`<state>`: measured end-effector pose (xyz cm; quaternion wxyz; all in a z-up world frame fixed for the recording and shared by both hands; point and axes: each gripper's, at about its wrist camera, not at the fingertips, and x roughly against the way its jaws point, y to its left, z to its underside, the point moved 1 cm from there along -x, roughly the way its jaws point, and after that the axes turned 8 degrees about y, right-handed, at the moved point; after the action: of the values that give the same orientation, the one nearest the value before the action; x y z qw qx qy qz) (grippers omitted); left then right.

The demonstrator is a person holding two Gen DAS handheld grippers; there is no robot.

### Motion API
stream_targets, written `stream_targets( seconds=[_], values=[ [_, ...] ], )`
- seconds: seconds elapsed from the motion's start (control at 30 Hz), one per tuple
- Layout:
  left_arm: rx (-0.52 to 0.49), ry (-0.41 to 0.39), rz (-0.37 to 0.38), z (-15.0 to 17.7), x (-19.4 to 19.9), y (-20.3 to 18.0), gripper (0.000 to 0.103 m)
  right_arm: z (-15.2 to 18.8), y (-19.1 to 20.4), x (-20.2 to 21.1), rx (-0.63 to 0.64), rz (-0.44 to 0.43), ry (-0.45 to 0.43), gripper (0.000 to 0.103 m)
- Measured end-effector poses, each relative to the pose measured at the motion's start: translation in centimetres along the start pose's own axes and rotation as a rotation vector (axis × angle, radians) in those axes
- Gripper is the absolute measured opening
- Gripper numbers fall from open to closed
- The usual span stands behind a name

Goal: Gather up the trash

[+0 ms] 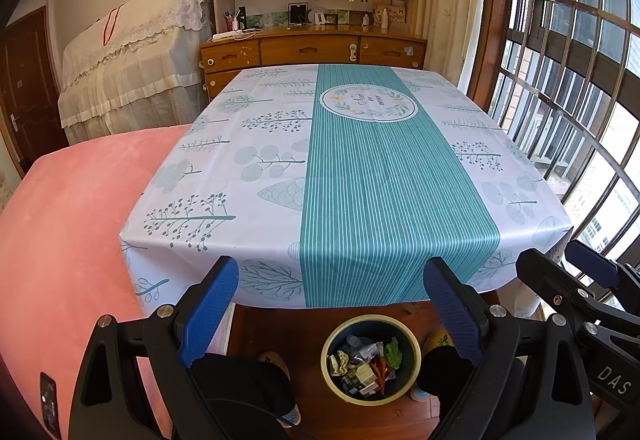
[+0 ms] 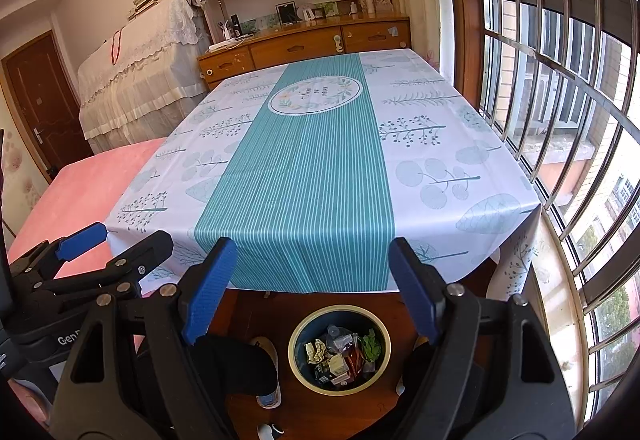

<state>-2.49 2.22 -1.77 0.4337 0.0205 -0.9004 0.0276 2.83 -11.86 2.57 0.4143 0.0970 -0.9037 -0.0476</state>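
Below and between both pairs of fingers, on the wood floor under the bench edge, sits the bin (image 1: 370, 359), round, pale rim, dark inside. Trash (image 1: 366, 362) fills its bottom: crumpled wrappers, a small carton, clear plastic, something red, a green leaf.

Left gripper (image 1: 334, 304): fingers apart, nothing between the blue pads. Right gripper (image 2: 310, 290): fingers likewise apart and empty. Each gripper shows at the edge of the other's view, so they hang side by side.

Bench (image 1: 280, 168) beyond the fingertips: patterned cloth, no loose item visible on it. Judgement: collecting looks done or nearly so; nothing left in sight to pick.

Handling, judged from looks: all of it light. Wrappers and film are soft, crush easily and may slip on the pads; take a bunched fold, not a flat face. Carton is stiffer; pinch across its narrow sides. Leaf is limp and tears. Bin is rigid; take it by the rim if it needs shifting.
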Motion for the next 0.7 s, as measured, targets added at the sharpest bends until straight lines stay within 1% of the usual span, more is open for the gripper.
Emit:
stream_targets(
  seconds=[0.33,0.5,0.6,0.7],
  values=[
    [0.008,0.020,-0.006,0.3,0.1,0.1,0.095,0.0,0.1,0.0,-0.001,-0.003,0.009,0.076],
    [0.000,0.018,-0.015,0.4,0.0,0.1,0.095,0.1,0.0,-0.4,0.002,0.002,0.019,0.076],
    [0.002,0.030,-0.009,0.4,-0.4,0.3,0.095,0.0,0.1,-0.8,0.007,0.004,0.026,0.076],
    [0.004,0.038,0.002,0.3,-0.7,0.6,0.092,-0.1,0.3,-1.1,0.011,0.009,0.034,0.076]
  ],
)
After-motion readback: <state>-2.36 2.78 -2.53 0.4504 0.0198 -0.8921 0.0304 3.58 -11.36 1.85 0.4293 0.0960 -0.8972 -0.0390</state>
